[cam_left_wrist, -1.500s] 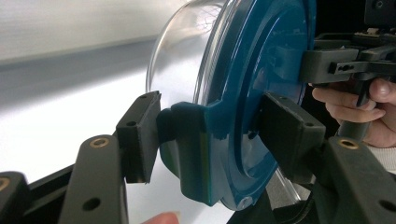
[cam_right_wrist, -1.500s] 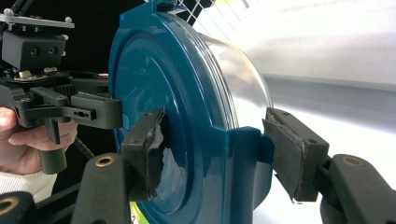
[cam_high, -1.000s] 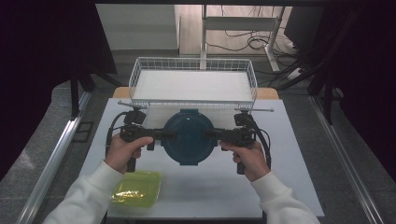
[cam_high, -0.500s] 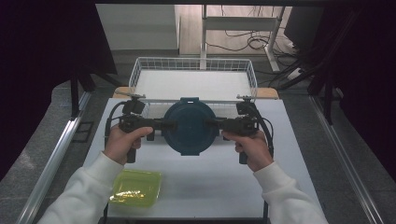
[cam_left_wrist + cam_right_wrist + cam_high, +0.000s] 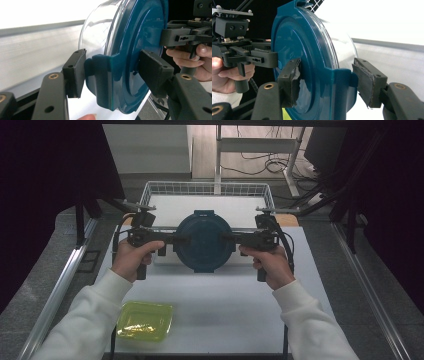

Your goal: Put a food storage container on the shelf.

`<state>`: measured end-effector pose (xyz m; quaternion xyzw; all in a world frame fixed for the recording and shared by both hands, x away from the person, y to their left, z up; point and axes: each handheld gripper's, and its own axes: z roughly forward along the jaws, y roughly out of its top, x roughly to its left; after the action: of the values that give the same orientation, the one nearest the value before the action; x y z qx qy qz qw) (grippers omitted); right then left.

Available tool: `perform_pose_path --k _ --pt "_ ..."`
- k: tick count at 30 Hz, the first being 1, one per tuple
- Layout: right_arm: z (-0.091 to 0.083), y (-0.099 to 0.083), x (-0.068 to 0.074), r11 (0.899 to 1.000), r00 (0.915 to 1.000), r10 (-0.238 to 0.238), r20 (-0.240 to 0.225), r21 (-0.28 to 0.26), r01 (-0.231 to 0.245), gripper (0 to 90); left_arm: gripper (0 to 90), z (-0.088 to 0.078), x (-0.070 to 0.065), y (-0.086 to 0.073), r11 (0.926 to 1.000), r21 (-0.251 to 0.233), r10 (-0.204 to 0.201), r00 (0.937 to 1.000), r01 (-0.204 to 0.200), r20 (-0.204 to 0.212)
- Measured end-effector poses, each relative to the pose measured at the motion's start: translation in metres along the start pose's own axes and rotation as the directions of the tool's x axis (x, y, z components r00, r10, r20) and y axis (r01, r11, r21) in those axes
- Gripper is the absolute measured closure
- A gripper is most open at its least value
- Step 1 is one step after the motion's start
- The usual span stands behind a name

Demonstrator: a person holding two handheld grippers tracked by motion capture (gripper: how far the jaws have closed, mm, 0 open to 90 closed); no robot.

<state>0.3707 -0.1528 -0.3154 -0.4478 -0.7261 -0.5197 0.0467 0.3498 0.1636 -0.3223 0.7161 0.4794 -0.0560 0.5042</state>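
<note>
Lifted off the white table [image 5: 215,305], the container [image 5: 204,240] sits clamped between both grippers.

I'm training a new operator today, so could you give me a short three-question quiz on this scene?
1. True or false: the round container with the blue lid rests flat on the table.
2. What does each tool clamp: A) the lid's side tabs, B) the wire basket, C) the yellow-green tray?
3. Where does the yellow-green tray lie, seen from the high view?

Key
1. False: the left tool and the right tool hold it from opposite sides, above the table.
2. A: one pad on the lid face, one behind the tab.
3. On the table's near left, by the person's left sleeve.
</note>
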Motion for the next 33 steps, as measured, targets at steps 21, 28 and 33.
perform_pose_path --k 21,28,33 --pt "0.005 0.029 -0.012 1.0 1.0 0.0 -0.005 -0.019 0.0 40.6 40.5 0.006 0.008 0.034 0.9992 -0.011 0.038 0.9992 -0.038 -0.011" --pt "0.008 0.037 -0.018 1.0 1.0 0.0 -0.002 -0.024 0.0 40.6 40.5 0.01 0.012 0.042 0.999 -0.021 0.04 0.9992 -0.04 -0.008" --pt "0.009 0.042 -0.022 1.0 1.0 0.005 0.0 -0.024 -0.005 40.6 40.5 0.013 0.015 0.048 0.9988 -0.023 0.042 0.9991 -0.043 -0.008"
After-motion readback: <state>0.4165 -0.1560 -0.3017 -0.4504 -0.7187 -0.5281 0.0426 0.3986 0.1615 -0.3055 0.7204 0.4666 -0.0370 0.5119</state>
